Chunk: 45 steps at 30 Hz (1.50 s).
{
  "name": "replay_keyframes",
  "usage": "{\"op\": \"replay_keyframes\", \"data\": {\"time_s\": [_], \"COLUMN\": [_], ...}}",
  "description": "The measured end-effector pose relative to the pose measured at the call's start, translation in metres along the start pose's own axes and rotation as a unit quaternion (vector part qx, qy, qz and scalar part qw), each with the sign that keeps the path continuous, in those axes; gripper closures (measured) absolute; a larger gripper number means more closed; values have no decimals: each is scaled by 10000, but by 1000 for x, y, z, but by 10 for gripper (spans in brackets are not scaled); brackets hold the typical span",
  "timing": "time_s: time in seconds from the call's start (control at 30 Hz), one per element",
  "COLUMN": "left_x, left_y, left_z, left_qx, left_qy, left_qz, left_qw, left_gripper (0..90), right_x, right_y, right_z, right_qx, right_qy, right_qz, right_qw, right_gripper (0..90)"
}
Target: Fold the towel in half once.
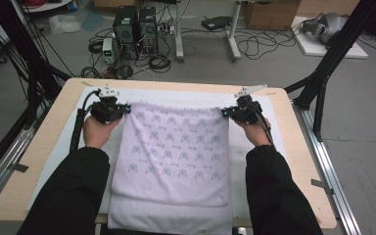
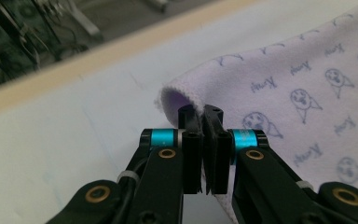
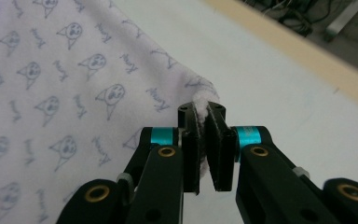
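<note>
Item: one pale lilac printed towel (image 1: 174, 156), lying on the white mat (image 1: 274, 105) of the table (image 1: 54, 122), near edge draping over the front. My left gripper (image 2: 201, 114) is clamped on its far-left corner and my right gripper (image 3: 201, 112) on its far-right corner. Handling, judged: light, soft, limp; best held at corners, where it sags between grips.
</note>
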State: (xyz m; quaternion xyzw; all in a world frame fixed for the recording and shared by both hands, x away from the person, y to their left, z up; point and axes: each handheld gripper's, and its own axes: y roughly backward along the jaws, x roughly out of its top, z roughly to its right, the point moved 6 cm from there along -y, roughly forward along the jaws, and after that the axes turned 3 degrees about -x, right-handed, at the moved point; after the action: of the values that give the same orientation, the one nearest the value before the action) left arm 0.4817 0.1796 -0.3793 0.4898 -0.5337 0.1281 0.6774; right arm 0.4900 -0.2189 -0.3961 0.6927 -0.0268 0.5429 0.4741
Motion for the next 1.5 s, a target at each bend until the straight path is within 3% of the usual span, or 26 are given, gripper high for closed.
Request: {"op": "replay_keyframes", "data": {"time_s": [0.07, 0.1, 0.13, 0.17, 0.27, 0.37, 0.43, 0.47, 0.53, 0.63, 0.8, 0.93, 1.03, 1.13, 1.17, 1.33, 1.5], "left_x": [24, 31, 35, 35, 22, -2, -15, -21, -33, -47, -68, -85, -99, -110, -113, -121, -132], "left_y": [9, 11, 13, 14, 14, 12, 11, 12, 15, 24, 47, 64, 72, 81, 83, 91, 95], "left_z": [-6, -9, -13, -15, -12, -6, -1, 3, 10, 20, 38, 52, 62, 74, 78, 94, 99], "left_qx": [93, 213, 379, 352, 122, -86, -183, -244, -380, -544, -683, -824, -890, -945, -954, -1028, -1027], "left_qy": [-70, -61, 14, 114, 82, 158, 98, 93, 67, 19, -65, 17, 20, -29, -66, -261, -196], "left_qz": [204, 259, 244, 234, 130, 33, -16, -27, -9, 8, 159, 291, 260, 278, 270, 239, 234], "left_qw": [9997, 9994, 9990, 9990, 9998, 9998, 9998, 9997, 9993, 9985, 9975, 9962, 9957, 9951, 9950, 9941, 9942], "left_gripper": [861, 838, 701, 597, 581, 549, 543, 534, 515, 503, 494, 482, 470, 470, 471, 476, 475], "right_x": [22, 32, 39, 43, 35, 12, -2, -5, -12, -20, -35, -46, -56, -66, -69, -89, -105], "right_y": [10, 14, 17, 18, 12, 2, -5, -6, 0, 7, 25, 39, 47, 53, 56, 57, 51], "right_z": [5, 9, 13, 17, 16, 6, -2, -6, -18, -31, -59, -82, -96, -108, -113, -131, -139], "right_qx": [-153, -274, -472, -641, -318, -165, 197, 292, 151, 439, 641, 661, 697, 797, 819, 970, 1015], "right_qy": [102, 141, 89, -41, -282, -232, -473, -471, -83, -200, -26, 107, 198, 172, 179, 259, 221], "right_qz": [154, 253, 344, 423, 369, 144, -306, -367, -117, 8, 152, 245, 280, 182, 262, 281, 245], "right_qw": [9997, 9992, 9983, 9970, 9984, 9995, 9982, 9978, 9998, 9988, 9978, 9975, 9970, 9965, 9961, 9945, 9943], "right_gripper": [842, 772, 564, 529, 471, 436, 390, 393, 422, 402, 400, 393, 393, 388, 403, 413, 414]}}
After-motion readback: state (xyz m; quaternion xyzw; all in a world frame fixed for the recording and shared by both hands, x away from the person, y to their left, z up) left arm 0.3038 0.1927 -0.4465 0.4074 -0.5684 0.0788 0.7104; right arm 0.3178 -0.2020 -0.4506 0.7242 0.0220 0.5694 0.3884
